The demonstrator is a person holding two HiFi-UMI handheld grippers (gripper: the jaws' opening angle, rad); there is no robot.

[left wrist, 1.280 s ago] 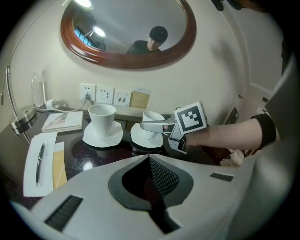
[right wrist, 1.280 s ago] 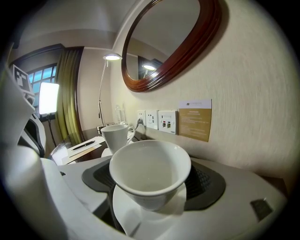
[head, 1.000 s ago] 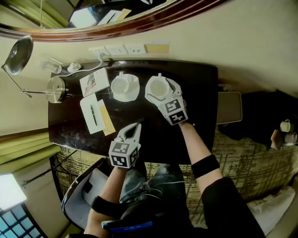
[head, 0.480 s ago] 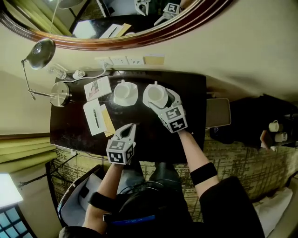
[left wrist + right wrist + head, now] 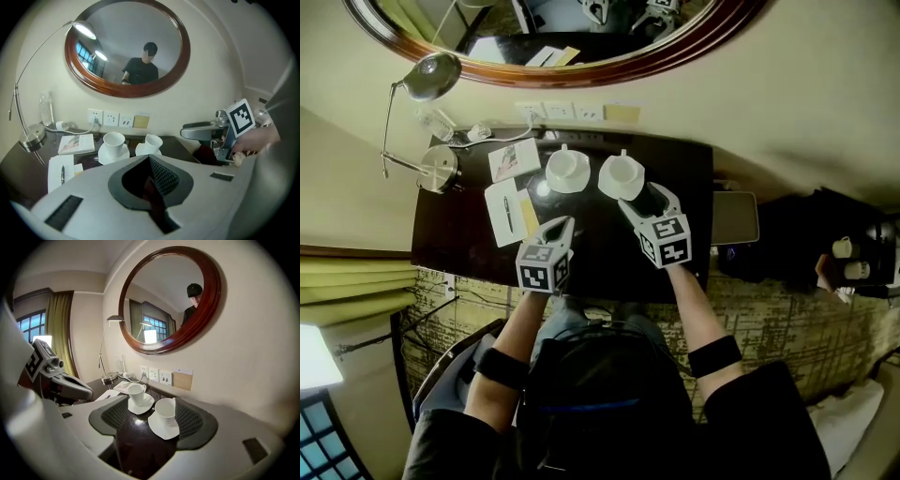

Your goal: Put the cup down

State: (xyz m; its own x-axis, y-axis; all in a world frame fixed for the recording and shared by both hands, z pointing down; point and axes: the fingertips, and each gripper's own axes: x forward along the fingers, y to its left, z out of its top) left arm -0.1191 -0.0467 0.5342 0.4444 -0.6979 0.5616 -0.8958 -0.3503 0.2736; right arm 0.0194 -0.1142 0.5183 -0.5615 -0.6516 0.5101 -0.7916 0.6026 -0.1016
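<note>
The cup (image 5: 622, 173) stands on its saucer (image 5: 606, 184) at the far side of the dark desk (image 5: 600, 246), close to the wall and just beside a second cup (image 5: 567, 167) on a saucer of its own. By the look of it, it has already been put down. The right gripper (image 5: 640, 201) hangs short of it. Its jaws are apart and have just been closing with nothing pressed between them; in the right gripper view the cup shows beyond the jaws, untouched. The left gripper (image 5: 562, 227) hovers over the near half of the desk with its jaws fully together and empty. The cup looks like glazed white china, so I judge it light, stiff, smooth enough to slip in a weak grip, and easy to chip against the saucer or its neighbour. It probably sits loose on the saucer. The sound place to take hold would be across the round wall below the rim, not the saucer's thin edge. It stands upright, mouth up, with its long axis vertical. The small handle seems to point away from the person, toward the wall.
</note>
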